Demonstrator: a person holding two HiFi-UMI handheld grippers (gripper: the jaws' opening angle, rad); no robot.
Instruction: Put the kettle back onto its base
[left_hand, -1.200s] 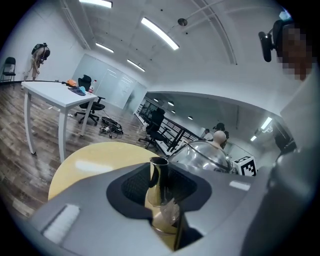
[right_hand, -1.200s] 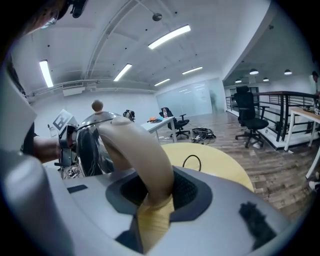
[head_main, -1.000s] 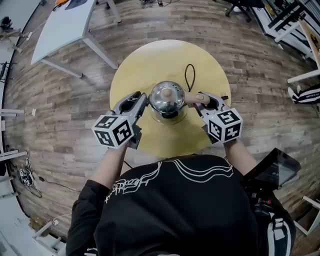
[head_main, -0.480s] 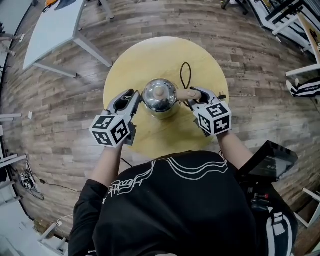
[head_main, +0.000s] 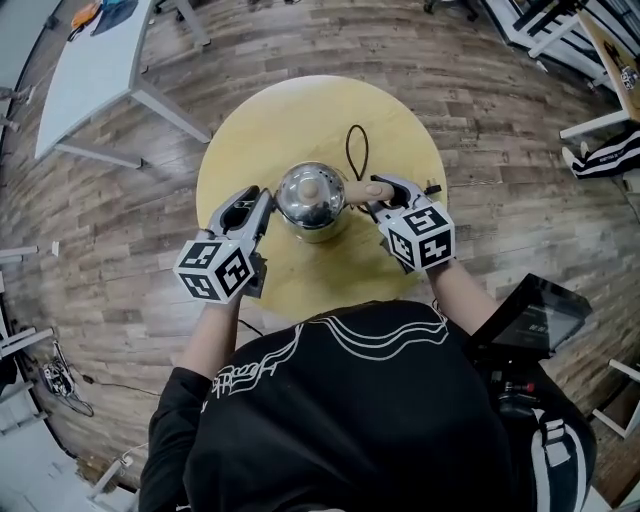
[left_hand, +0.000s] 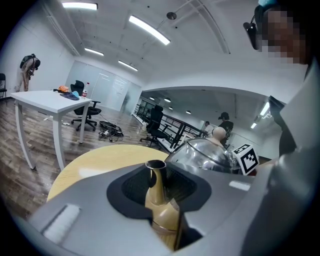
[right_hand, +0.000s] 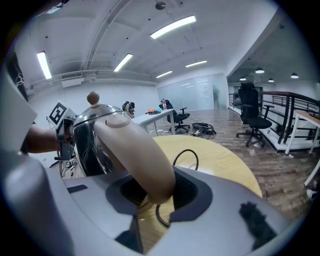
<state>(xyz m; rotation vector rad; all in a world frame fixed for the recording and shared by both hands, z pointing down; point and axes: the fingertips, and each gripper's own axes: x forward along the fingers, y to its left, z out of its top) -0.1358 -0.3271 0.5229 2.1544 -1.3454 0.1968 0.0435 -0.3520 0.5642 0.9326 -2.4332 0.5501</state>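
A shiny steel kettle (head_main: 311, 197) with a tan knob stands at the middle of the round wooden table (head_main: 300, 110). A pale rim that may be its base (head_main: 316, 236) shows under its near side. My left gripper (head_main: 262, 205) is shut on the kettle's tan spout (left_hand: 157, 186), with the steel body (left_hand: 205, 152) just beyond. My right gripper (head_main: 375, 195) is shut on the tan handle (head_main: 360, 190), which fills the right gripper view between the jaws (right_hand: 135, 150). A black cord (head_main: 355, 150) loops on the table behind the kettle.
A white desk (head_main: 90, 80) stands on the wood floor at the upper left. A black case (head_main: 535, 315) sits to the right of the person. Metal frames (head_main: 540, 25) line the upper right. Office chairs (right_hand: 250, 120) stand beyond the table.
Both grippers and the kettle between them have sunk a little toward the table. Both grips are unchanged.
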